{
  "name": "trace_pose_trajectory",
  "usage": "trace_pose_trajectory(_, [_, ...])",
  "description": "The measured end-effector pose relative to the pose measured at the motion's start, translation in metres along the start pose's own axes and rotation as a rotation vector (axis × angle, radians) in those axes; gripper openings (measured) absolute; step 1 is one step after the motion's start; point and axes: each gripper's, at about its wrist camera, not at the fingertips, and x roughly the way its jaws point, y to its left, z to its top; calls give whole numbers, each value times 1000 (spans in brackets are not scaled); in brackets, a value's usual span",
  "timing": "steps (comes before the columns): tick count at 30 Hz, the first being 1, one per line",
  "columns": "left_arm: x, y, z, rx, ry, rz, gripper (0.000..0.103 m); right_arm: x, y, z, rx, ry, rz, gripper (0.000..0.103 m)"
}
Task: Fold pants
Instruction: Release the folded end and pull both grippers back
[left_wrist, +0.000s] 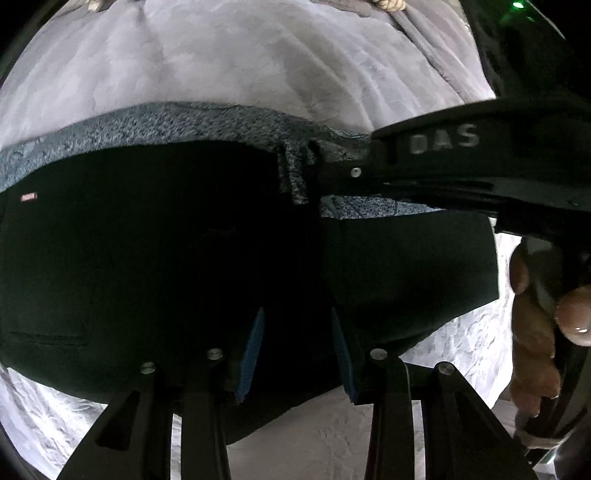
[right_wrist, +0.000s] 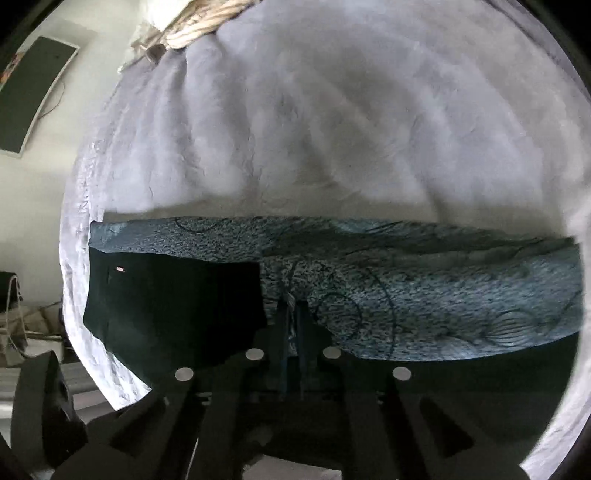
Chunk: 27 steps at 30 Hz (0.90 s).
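The pants (left_wrist: 147, 258) are dark, almost black, with a speckled blue-grey inner side (left_wrist: 166, 122) turned out along the far edge. They lie on a pale grey bed cover (left_wrist: 240, 59). My left gripper (left_wrist: 297, 314) is open above the dark cloth, its blue pads (left_wrist: 253, 350) apart and empty. My right gripper (right_wrist: 293, 314) is shut on a fold of the speckled pants fabric (right_wrist: 443, 295); it also shows in the left wrist view (left_wrist: 332, 177), pinching the fabric at the far edge. A small red tag (left_wrist: 28, 196) sits on the pants at left.
The bed cover (right_wrist: 332, 110) is rumpled and spreads behind the pants. A cream knitted throw (right_wrist: 199, 26) lies at the far edge. A dark framed panel (right_wrist: 33, 96) hangs on the wall at left. The person's hand (left_wrist: 535, 332) grips the right tool's handle.
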Motion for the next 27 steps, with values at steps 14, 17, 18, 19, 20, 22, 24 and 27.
trace_pose_trajectory(14, [-1,-9,4,22,8,43,42,-47,-55,-44,137,-63,95,7])
trace_pose_trajectory(17, [-6,-6,-1,34,22,68,42,-12,-66,-58,196,30,64,7])
trace_pose_trajectory(18, [-7,-5,-2,38,28,87,42,-8,-66,-63,210,15,64,7])
trace_pose_trajectory(19, [-9,-4,-3,41,30,99,42,-9,-63,-67,222,-13,63,7])
trace_pose_trajectory(20, [-13,-1,-3,44,28,113,44,-7,-59,-67,222,-15,72,7])
trace_pose_trajectory(22, [-17,3,-6,45,21,143,61,-8,-52,-71,217,-11,85,8])
trace_pose_trajectory(24, [-23,8,-9,38,6,177,69,-11,-47,-75,193,-14,61,11])
trace_pose_trajectory(27, [-26,17,-11,19,20,195,69,-15,-40,-80,169,5,53,19])
